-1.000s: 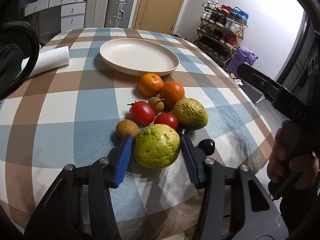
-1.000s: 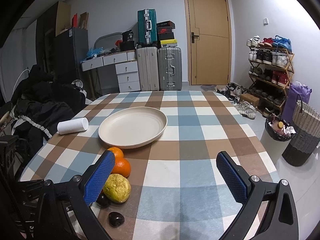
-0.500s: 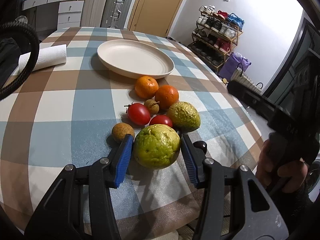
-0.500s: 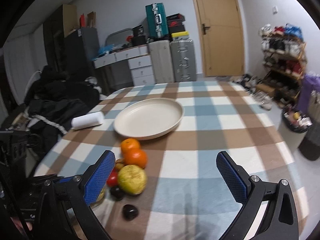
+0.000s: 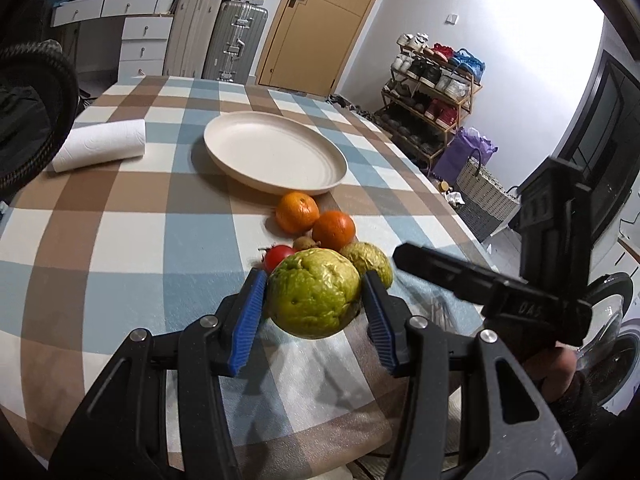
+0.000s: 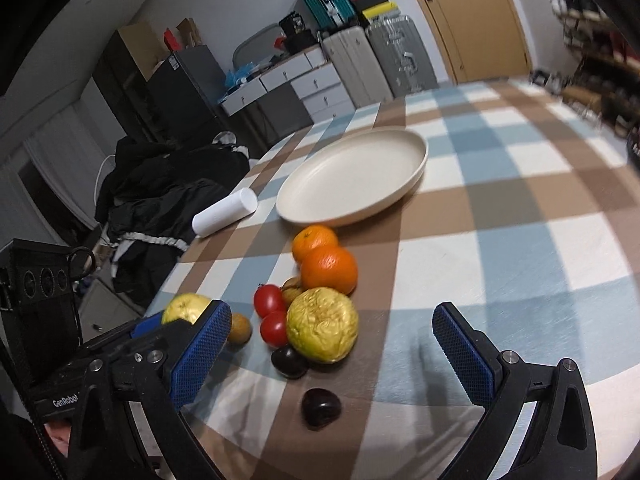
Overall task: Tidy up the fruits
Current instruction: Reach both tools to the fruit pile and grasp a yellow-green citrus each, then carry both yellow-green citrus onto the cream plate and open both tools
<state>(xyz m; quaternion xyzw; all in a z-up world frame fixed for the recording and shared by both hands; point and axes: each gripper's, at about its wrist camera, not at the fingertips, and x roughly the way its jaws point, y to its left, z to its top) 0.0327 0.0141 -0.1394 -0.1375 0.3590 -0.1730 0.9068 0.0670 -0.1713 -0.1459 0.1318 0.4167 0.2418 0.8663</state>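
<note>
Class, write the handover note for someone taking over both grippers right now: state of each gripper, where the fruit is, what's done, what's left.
Left gripper: shut on the green guava, held above the checked tablecloth.
Right gripper: open, holding nothing, aimed at the fruit cluster.
Plate: holds no fruit.
On the cloth near the plate: two oranges, two tomatoes, a wrinkled yellow-green fruit, small brown fruits, two dark ones.
Done: the guava is picked up.
Left: probably set it on the plate, then the rest.
</note>
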